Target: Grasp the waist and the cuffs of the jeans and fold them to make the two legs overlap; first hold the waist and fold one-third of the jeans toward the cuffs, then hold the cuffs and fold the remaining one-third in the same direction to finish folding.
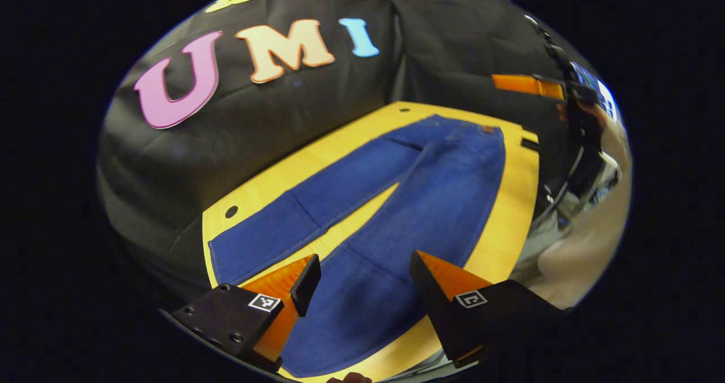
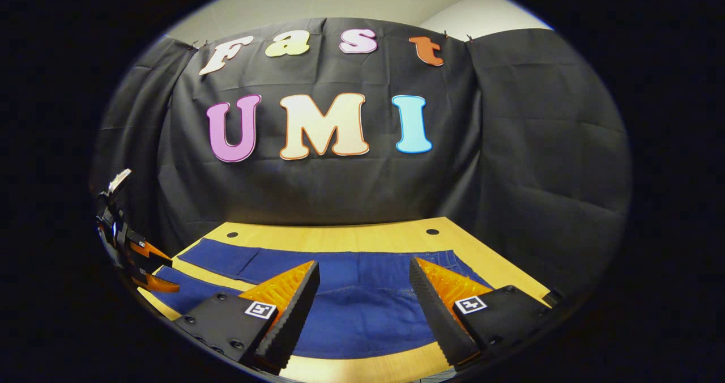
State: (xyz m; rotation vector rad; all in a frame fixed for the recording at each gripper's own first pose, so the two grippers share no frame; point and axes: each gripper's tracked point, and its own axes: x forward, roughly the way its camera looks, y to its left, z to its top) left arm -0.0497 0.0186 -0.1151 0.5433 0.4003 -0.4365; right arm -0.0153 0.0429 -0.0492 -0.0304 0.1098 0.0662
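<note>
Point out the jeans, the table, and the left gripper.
jeans (image 1: 453, 201): left gripper view, on the near leg's thigh.
table (image 1: 512, 201): left gripper view, on the bare wood strip beside the near leg.
left gripper (image 1: 365, 272): left gripper view, midway between its open fingers, above the near leg.

Wooden table (image 2: 340, 238), black cloth wall (image 2: 538, 162)
</note>
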